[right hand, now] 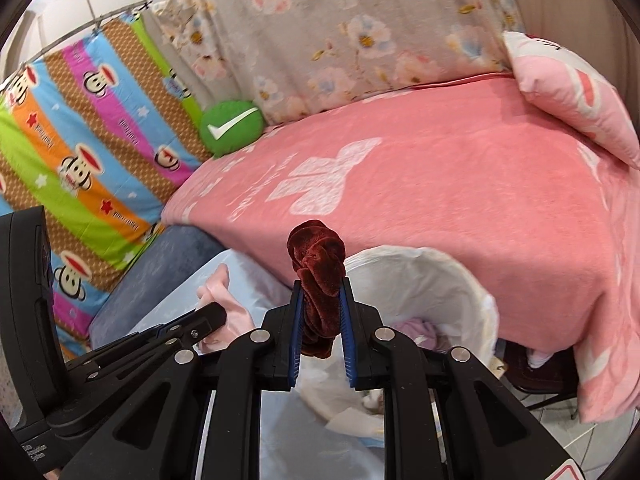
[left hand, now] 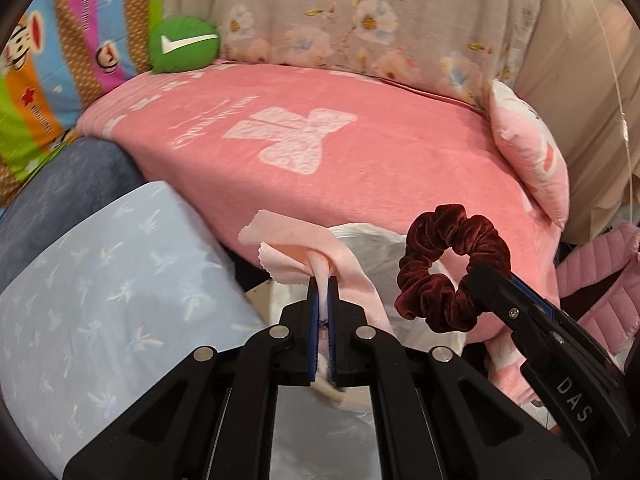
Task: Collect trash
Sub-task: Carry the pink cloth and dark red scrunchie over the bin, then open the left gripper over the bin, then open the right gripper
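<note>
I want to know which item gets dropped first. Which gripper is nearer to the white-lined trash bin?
Right, though narrowly. The right gripper, clamping the maroon scrunchie, sits at the trash bin rim's near left edge. The left gripper, pinching pink cloth, is further left.

My bed [right hand: 460, 184] has a pink blanket [left hand: 360, 160] on it, plus a green checkmark cushion [right hand: 232, 128] and pink pillow [right hand: 580, 100].

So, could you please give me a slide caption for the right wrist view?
Right gripper holds a scrunchie near the lined bin beside the pink bed.
</note>
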